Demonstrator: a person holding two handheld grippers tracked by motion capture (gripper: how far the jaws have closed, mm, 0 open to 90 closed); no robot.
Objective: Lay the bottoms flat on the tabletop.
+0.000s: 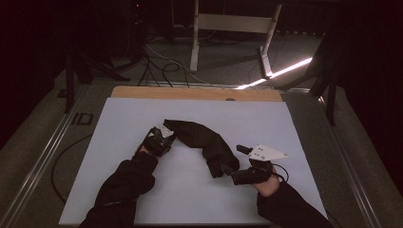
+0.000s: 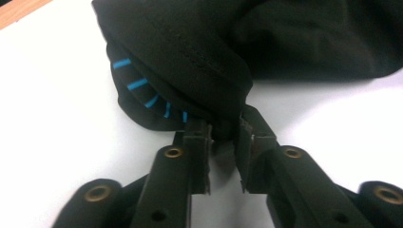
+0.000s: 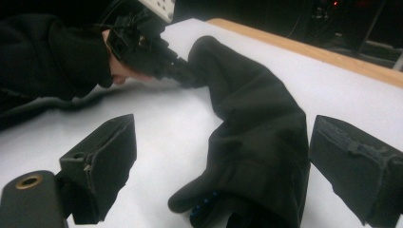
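Observation:
A long black cloth (image 1: 199, 137), a soft tube-like garment, lies curved across the white sheet (image 1: 142, 190). In the left gripper view its hem carries short blue stitches (image 2: 138, 85). My left gripper (image 1: 170, 134) is at the cloth's far left end and its jaws are shut on a pinch of the fabric (image 2: 224, 128). My right gripper (image 1: 232, 165) is at the cloth's near right end. Its jaws stand wide open on either side of that end (image 3: 225, 147), and the pads are clear of it. The left gripper (image 3: 142, 42) and its hand also show far off in the right gripper view.
A wooden table edge (image 1: 199, 93) runs along the back of the white sheet. Beyond it on the floor stand a white frame (image 1: 233, 28), loose cables (image 1: 161, 61) and a bright light strip (image 1: 280, 72). Dark sleeves (image 1: 123, 185) come in from the bottom.

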